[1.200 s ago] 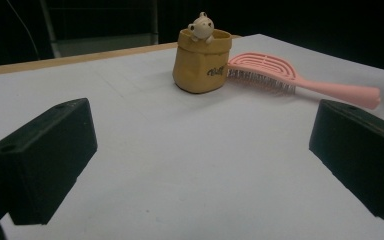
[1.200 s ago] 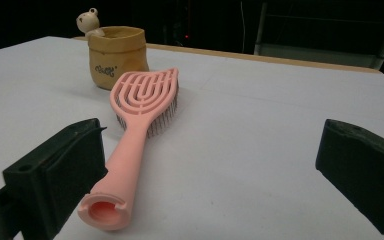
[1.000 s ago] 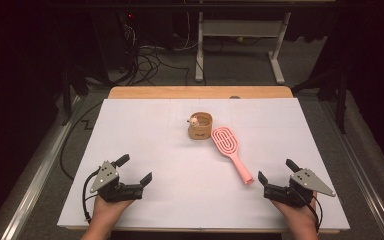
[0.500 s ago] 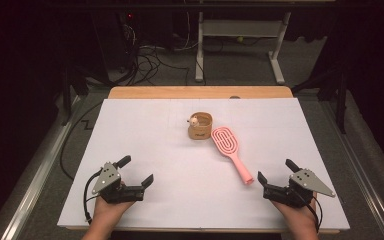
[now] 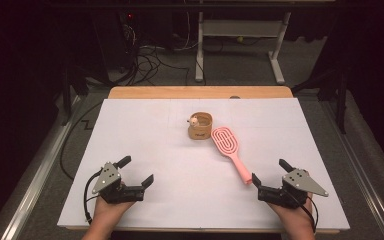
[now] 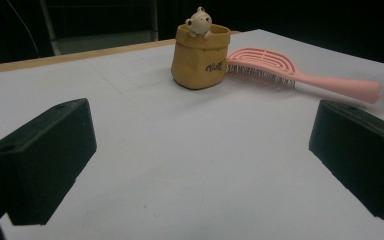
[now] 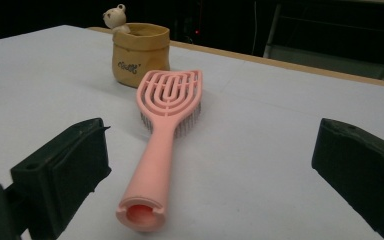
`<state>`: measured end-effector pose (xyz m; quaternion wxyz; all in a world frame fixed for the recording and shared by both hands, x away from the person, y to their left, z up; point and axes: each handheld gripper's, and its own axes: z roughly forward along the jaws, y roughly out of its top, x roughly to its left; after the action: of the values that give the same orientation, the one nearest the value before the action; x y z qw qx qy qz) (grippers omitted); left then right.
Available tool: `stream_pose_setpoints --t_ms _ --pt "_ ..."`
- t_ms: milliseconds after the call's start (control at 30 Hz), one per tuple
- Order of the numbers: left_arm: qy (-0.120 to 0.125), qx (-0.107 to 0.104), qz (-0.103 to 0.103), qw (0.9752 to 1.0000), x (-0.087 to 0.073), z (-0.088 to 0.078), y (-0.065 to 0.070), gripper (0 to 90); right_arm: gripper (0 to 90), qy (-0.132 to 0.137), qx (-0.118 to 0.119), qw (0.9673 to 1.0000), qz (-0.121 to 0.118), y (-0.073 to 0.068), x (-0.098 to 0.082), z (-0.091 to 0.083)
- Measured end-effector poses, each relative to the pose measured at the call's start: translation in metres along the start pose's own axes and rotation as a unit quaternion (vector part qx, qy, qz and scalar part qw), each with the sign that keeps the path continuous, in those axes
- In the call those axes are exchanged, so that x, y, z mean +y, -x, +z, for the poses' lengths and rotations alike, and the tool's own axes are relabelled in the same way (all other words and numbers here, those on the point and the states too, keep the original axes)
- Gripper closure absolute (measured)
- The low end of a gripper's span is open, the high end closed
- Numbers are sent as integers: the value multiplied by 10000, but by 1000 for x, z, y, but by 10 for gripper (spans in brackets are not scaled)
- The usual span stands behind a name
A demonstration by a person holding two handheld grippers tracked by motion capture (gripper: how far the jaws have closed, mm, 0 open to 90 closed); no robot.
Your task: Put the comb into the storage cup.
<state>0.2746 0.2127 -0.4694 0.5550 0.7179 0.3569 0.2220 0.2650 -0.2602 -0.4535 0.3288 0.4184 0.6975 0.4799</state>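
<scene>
Both the left tongs [image 5: 133,171] and right tongs [image 5: 268,174] rest spread and empty on the white surface [image 5: 170,150], the pink plastic vented hairbrush [image 5: 230,150] lying bristles-down beside the small tan bear-trimmed pot [image 5: 200,125], so a careless pull could topple that pot

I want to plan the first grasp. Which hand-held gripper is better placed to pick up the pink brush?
Right. The brush points its handle end at the right hand-held gripper, close in front of its open jaws. The left hand-held gripper, also open, sits across the table, farther from it.
</scene>
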Motion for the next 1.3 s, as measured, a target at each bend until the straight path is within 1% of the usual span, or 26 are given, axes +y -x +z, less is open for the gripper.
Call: stream_pose_setpoints --t_ms 100,233,300,333,367,400,433,467,533,567,667,700,800,833,867,1033,1100,1133,1200,1233,1300 --pt "-7 5 6 10000 0 0 0 0 45 -158 22 9999 -20 -5 2 5" --pt "18 -23 25 10000 0 0 1 0 105 -302 50 9995 -35 -11 3 11" --pt "4 -26 33 10000 0 0 1 0 152 -391 35 9992 -69 -14 4 14" --pt "13 -20 40 10000 -1 0 1 0 187 -524 10 9986 -77 -17 3 19" --pt "15 -14 44 10000 -1 0 1 0 187 -524 10 9986 -77 -17 3 19" --pt "4 -8 41 10000 -1 0 1 0 215 -601 19 9982 -73 -19 3 21" --pt "1 -3 29 10000 -1 0 0 0 265 -754 55 9971 -68 -21 3 27" --pt "-4 4 22 10000 -1 1 0 0 265 -754 55 9971 -68 -21 3 27" --pt "-15 -3 36 10000 -1 1 1 0 313 -879 70 9961 -92 -24 3 32" --pt "-20 -5 42 10000 -2 1 1 0 339 -917 116 9957 -110 -25 3 35" --pt "-1 -18 -3 10000 -2 1 0 0 381 -1110 189 9936 -77 -26 2 43" --pt "-9 -25 17 10000 -2 1 1 0 390 -1196 199 9926 -46 -26 2 46" --pt "3 -13 18 10000 -2 0 1 0 433 -1382 192 9902 -59 -25 3 51" --pt "-4 -9 10 10000 -2 1 1 0 466 -1460 239 9890 -33 -24 3 52" --pt "-16 -2 17 10000 -2 1 1 0 466 -1460 239 9890 -33 -24 3 52" --pt "-42 -1 5 10000 -3 2 2 0 490 -1656 271 9858 -41 -25 2 52" --pt "-44 -20 39 10000 -3 2 3 0 503 -1799 271 9833 -105 -27 0 54" --pt "-55 -23 58 10000 -3 2 3 0 503 -1799 271 9833 -105 -27 0 54" --pt "-55 -18 39 10000 -3 3 3 0 511 -1867 310 9819 -96 -29 -1 56" --pt "-71 -15 62 10000 -3 3 3 0 525 -1916 318 9808 -167 -30 -1 57" --pt "-55 -2 47 10000 -3 3 3 0 543 -1933 339 9804 -179 -31 -1 57"
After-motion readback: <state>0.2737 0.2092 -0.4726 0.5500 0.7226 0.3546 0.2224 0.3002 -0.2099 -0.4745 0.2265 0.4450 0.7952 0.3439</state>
